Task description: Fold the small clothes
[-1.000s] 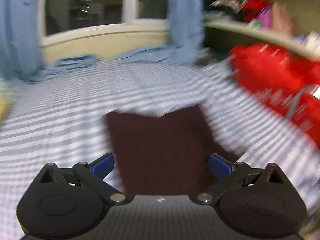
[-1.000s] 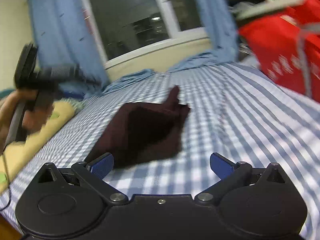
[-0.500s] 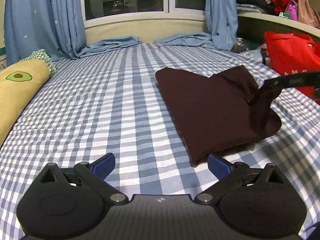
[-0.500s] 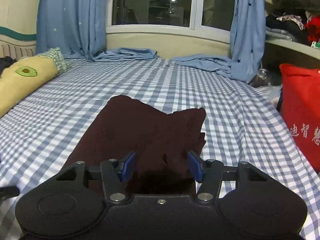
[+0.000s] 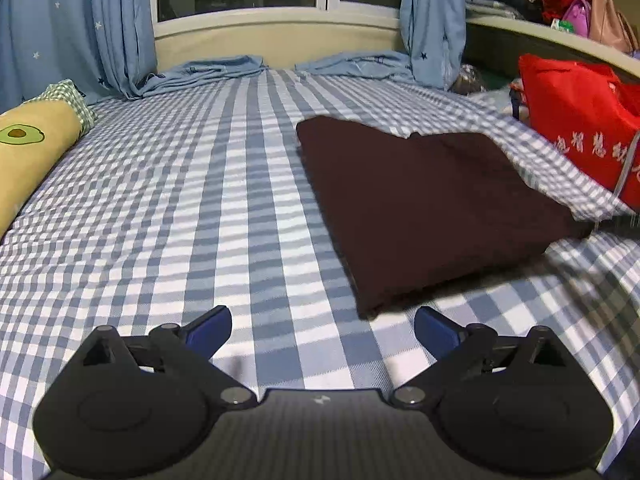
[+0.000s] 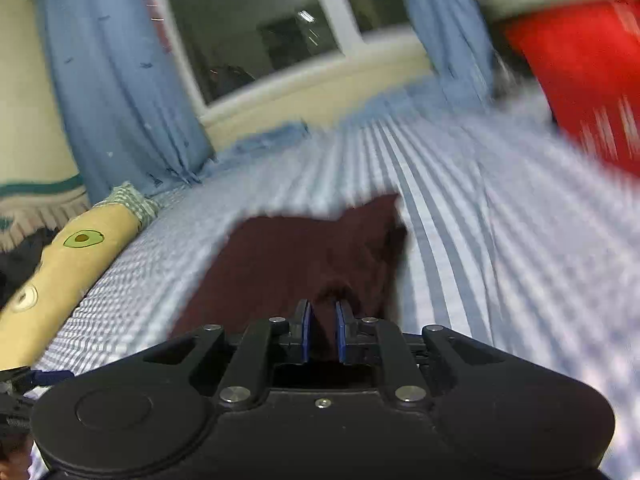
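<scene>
Since half a second ago, the right gripper point(image 6: 323, 330) has swung and tilted, its view now smeared, and its jaws have drawn in from half-wide to a narrow gap.

Progress: the dark garment point(image 5: 420, 204) lies on the checked bedsheet point(image 5: 192, 208), already doubled into a rough rectangle with one straight long edge. I judge at least one fold done; the end farthest from the grippers is uneven, with a notch between two layers, so one more fold and a tidy-up appear to remain.

Right jaws: closing at this moment, with a bunch of the garment's near edge between the blue pads point(image 6: 305, 330). Cloth fills the gap; I read it as pinched.

Left gripper point(image 5: 322, 330): jaws wide apart, holding nothing, hovering over bare sheet just beside the garment's near corner.

Red bag point(image 5: 580, 132) sits beyond the garment; avocado bolster point(image 5: 28, 152) well apart on the opposite side.
</scene>
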{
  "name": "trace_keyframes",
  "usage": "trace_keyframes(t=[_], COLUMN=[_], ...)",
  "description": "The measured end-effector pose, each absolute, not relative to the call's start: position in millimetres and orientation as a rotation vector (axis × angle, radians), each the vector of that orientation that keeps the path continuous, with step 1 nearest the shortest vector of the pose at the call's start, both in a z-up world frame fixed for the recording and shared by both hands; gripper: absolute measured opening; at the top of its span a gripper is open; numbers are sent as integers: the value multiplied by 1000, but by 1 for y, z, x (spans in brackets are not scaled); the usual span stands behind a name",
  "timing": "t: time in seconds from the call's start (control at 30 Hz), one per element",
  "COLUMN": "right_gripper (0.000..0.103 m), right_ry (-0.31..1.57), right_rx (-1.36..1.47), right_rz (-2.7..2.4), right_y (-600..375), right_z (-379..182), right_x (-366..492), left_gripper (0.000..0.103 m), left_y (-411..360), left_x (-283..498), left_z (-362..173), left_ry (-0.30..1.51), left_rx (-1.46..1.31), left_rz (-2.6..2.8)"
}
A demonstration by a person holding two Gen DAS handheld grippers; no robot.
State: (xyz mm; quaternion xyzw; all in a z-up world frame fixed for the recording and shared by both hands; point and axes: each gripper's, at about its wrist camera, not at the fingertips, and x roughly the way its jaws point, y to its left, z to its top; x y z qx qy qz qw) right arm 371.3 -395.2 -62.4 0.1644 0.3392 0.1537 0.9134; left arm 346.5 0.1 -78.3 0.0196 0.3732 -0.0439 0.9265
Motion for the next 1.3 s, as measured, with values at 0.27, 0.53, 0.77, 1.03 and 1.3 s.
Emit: trace_keyframes(t=[0.27,0.53,0.77,1.03,1.3], right_gripper=[60,84,28,7,56], right_ry=[709,823,939,723,1043], right_rx=[494,538,477,532,491], right_rz=[269,411,435,685,440], right_y=[-453,-437,-402,-391,-402], right_z=[-81,-63,-105,-61,-134], right_x=[369,544,619,655,719], left_gripper=[100,99,99,99,97], left_y=[-10,-22,-17,-19,-29], left_x=[353,349,356,378,387], left_z=[-86,-72,-64,-71,-80], left_ry=[795,759,746,729,755], left_rx=[66,114,119,136,170], left_rz=[-91,-108,-110,-87,-99])
